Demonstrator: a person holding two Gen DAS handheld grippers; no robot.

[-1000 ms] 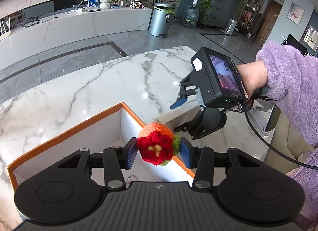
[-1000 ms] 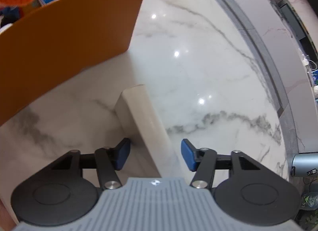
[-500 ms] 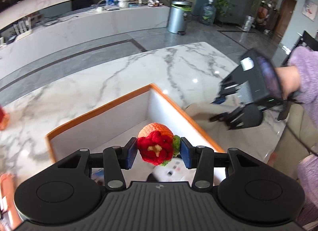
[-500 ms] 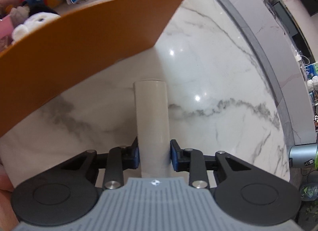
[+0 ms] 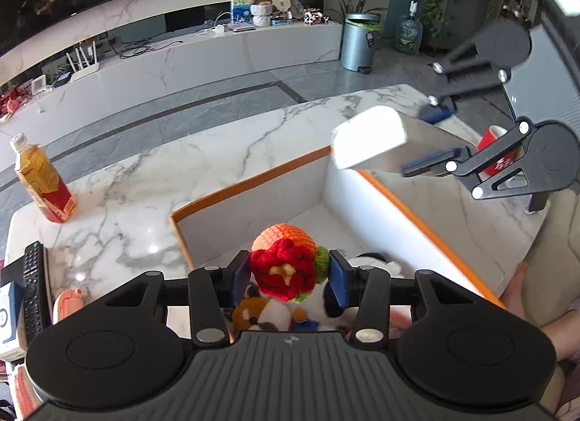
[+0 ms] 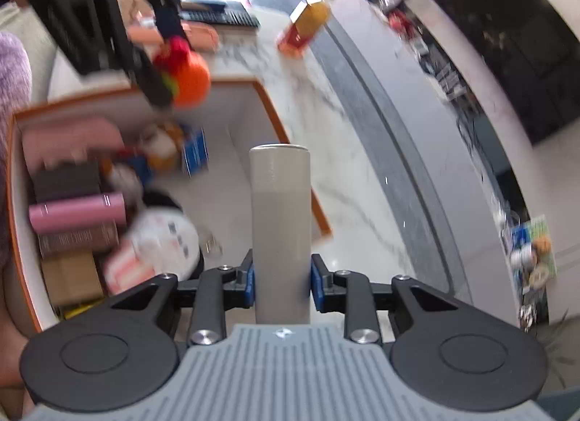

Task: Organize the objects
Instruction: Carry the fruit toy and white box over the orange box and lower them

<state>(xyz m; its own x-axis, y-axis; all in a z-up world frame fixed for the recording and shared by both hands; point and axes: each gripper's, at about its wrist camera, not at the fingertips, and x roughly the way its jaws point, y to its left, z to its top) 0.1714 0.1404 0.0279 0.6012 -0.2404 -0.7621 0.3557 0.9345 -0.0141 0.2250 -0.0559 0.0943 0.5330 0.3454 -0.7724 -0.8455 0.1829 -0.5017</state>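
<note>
My left gripper (image 5: 289, 278) is shut on a crocheted toy (image 5: 286, 261), orange with a red flower, held above the near part of the orange-rimmed white box (image 5: 253, 177). My right gripper (image 6: 282, 285) is shut on a pale grey cylinder (image 6: 280, 218), held in the air over the box's far right edge; it also shows in the left wrist view (image 5: 373, 138). In the right wrist view the box (image 6: 290, 138) holds plush toys, books and small cartons, and the toy (image 6: 188, 76) hangs over it in the left gripper.
A tea bottle (image 5: 41, 178) stands on the marble table (image 5: 145, 182) at the left. A remote (image 5: 34, 287) and a pink case (image 5: 69, 303) lie near the left edge. A red cup (image 5: 498, 153) stands behind the right gripper.
My right gripper closed on the grey cylinder and lifted it from the table up over the box. My left gripper, still holding the toy, moved over the box.
</note>
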